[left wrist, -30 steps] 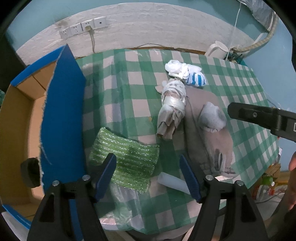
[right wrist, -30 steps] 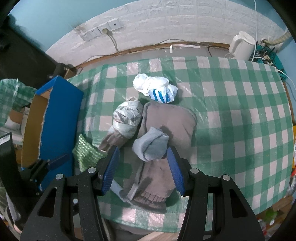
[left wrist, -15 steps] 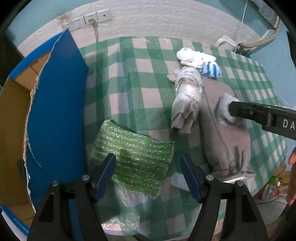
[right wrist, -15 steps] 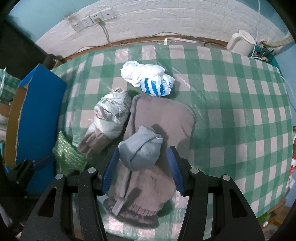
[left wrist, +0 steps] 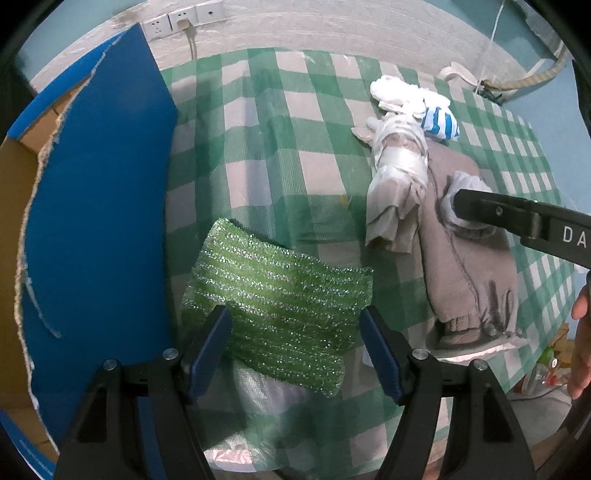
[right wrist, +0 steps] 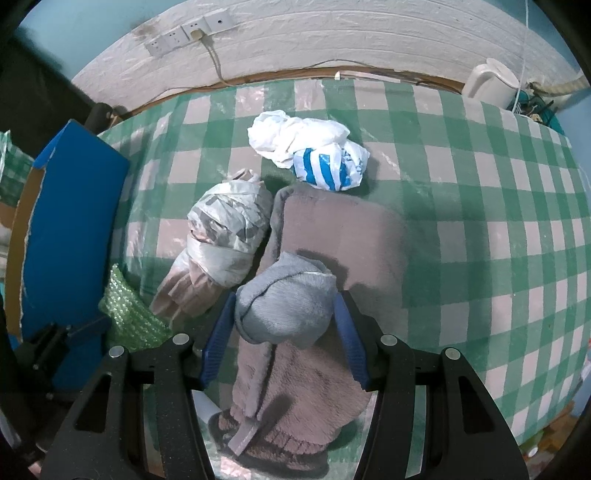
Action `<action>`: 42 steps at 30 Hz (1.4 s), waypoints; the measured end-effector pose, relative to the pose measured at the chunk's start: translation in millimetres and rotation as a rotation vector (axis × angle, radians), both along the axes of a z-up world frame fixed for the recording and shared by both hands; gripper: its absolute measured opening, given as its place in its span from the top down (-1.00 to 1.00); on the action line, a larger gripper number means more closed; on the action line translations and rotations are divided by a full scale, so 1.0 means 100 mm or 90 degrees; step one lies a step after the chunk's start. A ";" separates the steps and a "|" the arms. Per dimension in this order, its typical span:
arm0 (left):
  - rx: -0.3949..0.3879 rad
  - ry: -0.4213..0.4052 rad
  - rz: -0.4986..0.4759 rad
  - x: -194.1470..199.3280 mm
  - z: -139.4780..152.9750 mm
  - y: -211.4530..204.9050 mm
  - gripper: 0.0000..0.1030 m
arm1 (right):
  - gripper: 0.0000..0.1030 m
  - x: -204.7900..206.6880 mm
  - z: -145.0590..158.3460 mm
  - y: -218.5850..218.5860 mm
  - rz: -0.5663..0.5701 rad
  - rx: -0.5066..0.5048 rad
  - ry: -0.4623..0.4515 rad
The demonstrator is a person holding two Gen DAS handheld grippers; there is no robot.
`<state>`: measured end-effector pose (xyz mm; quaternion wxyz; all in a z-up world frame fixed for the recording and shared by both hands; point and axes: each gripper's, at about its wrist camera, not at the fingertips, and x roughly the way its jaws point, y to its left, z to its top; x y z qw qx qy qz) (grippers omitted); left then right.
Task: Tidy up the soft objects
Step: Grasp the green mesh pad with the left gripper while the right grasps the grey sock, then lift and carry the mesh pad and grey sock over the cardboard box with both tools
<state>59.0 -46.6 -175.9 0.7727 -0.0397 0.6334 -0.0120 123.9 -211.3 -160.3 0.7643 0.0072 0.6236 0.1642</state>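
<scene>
Surface: a table under a green-and-white checked cloth point(right wrist: 461, 236) against a white brick-pattern wall with sockets point(right wrist: 188, 31); a white kettle point(right wrist: 489, 83) stands at the far right corner.
Box: a cardboard box with a blue flap point(left wrist: 96, 206) sits at the table's left edge, probably the place where the soft things are to go.
Left gripper point(left wrist: 295, 347): spread, pointing down over the green bubble-wrap sheet point(left wrist: 280, 291); the pads straddle its near edge without pressing, apparently lined up for a pinch.
Right gripper point(right wrist: 284, 332): spread, its pads flanking the rolled grey sock point(right wrist: 288, 299); whether they touch it I cannot tell.
Sock's seat: it lies on the brownish fleece garment point(right wrist: 343, 236), near the table's front.
Other soft things: a taped bundle point(right wrist: 225, 236) beside the garment; a white, blue-striped plastic bag point(right wrist: 314, 155) behind.
Writing: "DA" on the right gripper's arm in the left view; the bag's print is unreadable.
</scene>
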 end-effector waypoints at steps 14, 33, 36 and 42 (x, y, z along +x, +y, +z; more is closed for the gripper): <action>0.024 0.009 -0.025 0.01 -0.17 -0.05 -0.45 | 0.27 -0.12 -0.03 0.15 0.065 -0.037 -0.043; 0.061 -0.046 -0.074 -0.14 0.11 -0.22 0.61 | 0.40 -0.22 0.20 0.03 0.058 0.024 -0.054; 0.055 -0.061 -0.073 -0.19 0.24 -0.21 0.61 | 0.40 -0.23 0.25 0.01 0.055 0.032 -0.054; 0.033 -0.079 -0.066 -0.23 0.40 -0.17 0.61 | 0.40 -0.26 0.39 -0.02 0.051 0.052 -0.057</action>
